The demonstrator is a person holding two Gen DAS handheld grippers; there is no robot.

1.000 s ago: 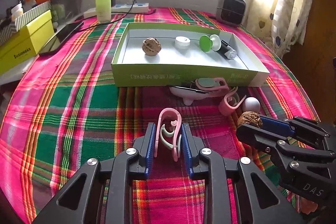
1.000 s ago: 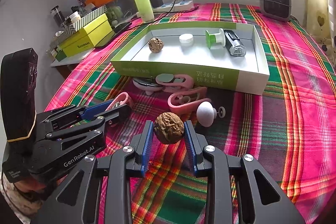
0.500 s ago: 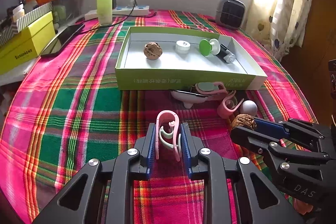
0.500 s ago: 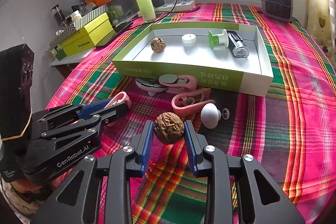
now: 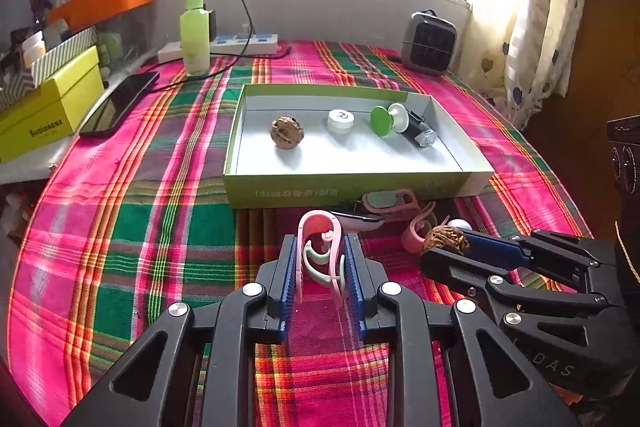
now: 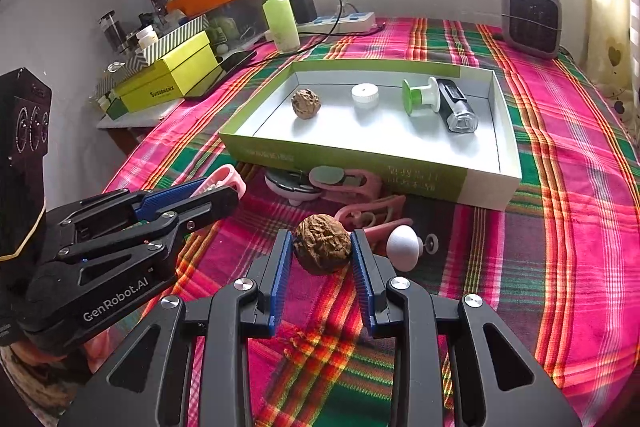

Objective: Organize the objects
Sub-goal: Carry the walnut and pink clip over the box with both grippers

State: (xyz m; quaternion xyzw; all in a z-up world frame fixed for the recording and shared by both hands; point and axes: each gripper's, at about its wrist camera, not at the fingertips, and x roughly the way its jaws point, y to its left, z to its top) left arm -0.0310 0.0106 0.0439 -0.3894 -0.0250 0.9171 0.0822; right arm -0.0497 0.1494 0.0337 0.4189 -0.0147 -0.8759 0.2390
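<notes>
My left gripper [image 5: 320, 259] is shut on a pink clip [image 5: 320, 251] with a pale green inner hook, held above the plaid cloth in front of the green tray [image 5: 352, 187]. Beside it on the right, my right gripper [image 6: 322, 251] is shut on a brown walnut [image 6: 322, 249]. The tray [image 6: 360, 163] holds a second walnut [image 6: 306, 103], a white cap [image 6: 365, 93], a green and white spool [image 6: 420, 97] and a small black and clear bottle [image 6: 456, 105]. Along the tray's front wall lie a pink and white gadget [image 6: 340, 181], another pink clip [image 6: 376, 217] and a white knob [image 6: 404, 247].
A green bottle [image 5: 195, 31], power strip [image 5: 224, 45] and cable stand at the back. A small heater [image 5: 428, 43] sits back right. A phone [image 5: 120, 103] and yellow box [image 5: 48, 107] are at the left edge. A curtain hangs on the right.
Both grippers have risen a little with their loads, so the tray and the loose items look smaller and farther. Both grips are unchanged.
</notes>
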